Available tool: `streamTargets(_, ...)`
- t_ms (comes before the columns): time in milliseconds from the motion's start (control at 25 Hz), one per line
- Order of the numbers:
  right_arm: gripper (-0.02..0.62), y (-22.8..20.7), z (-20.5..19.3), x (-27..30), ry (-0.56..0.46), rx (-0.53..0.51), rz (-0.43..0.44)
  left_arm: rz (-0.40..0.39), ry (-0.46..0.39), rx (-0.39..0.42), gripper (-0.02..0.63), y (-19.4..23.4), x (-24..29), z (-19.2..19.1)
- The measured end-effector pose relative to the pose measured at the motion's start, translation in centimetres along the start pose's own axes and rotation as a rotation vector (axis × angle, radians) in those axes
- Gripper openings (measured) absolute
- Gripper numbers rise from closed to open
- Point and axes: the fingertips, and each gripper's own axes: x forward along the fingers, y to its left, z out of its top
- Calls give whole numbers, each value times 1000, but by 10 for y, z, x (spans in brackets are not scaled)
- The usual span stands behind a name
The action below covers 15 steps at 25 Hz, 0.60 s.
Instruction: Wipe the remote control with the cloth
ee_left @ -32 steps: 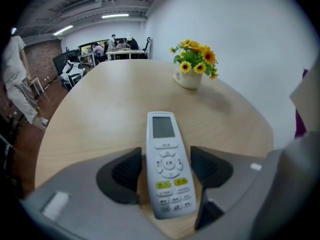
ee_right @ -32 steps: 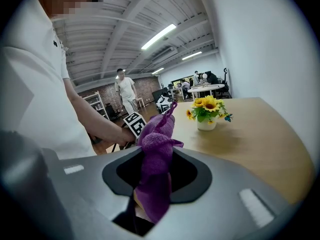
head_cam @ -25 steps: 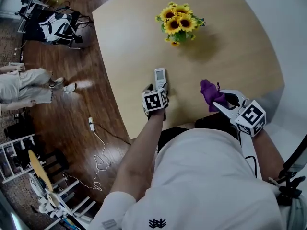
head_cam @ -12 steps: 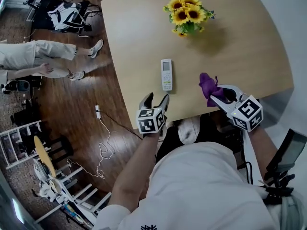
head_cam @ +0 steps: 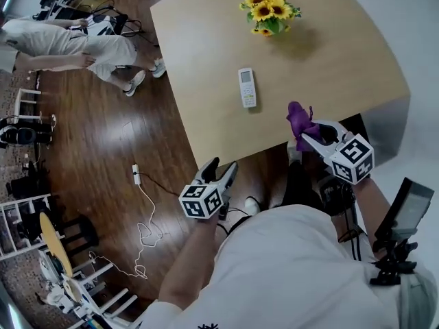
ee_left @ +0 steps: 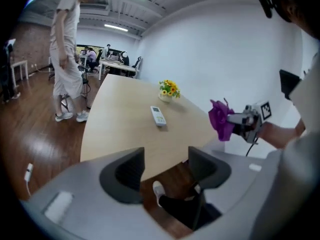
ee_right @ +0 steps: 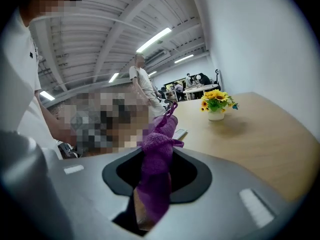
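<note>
Right now the white remote control [head_cam: 247,87] lies flat on the wooden table [head_cam: 343,60]. Nothing is touching it. It sits between the near edge of the table and a little pot of sunflowers [head_cam: 269,10] at the far end.

The left gripper [head_cam: 221,166] is off the table, held over the brown wooden floor [head_cam: 103,156] just past the table's near edge. Its two jaws are wide apart and there is nothing between them. In the left gripper view, only the floor and a shoe [ee_left: 158,190] show through the gap. It is well away from the remote control.

The right gripper [head_cam: 310,137] is held by the table's near edge, to the right of the remote control and apart from it. Its jaws are squeezed tight on a purple cloth [head_cam: 300,123]. The cloth is bunched up, and it sticks out past the tips of the jaws.

Another person [head_cam: 75,43] in light clothes stands on the floor to the left of the table. A thin white cable [head_cam: 142,201] lies on the floor.
</note>
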Motion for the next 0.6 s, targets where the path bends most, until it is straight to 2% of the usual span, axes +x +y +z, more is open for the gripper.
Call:
streamTargets(120,124,48,-5,-15,-35,-12,-87,-81,-64,-12,296,10,-51,-23)
streamTargets(240,124,110,-15,-33,-74,9,-164,-140,-80,-14,294,22,-112,-58)
streamTargets(360,124,163,-23,-43,-89,29,-204,-155,-61,-10,290,39,-159,-91)
streamTargets(440,124,194,-29,-48,-81,17,-207,-152,-55,23,285,48,-185,-111)
streamTargets(600,124,225,-38,-69,-65,-30,-224,-153,-60,91,283,50,-203,-134)
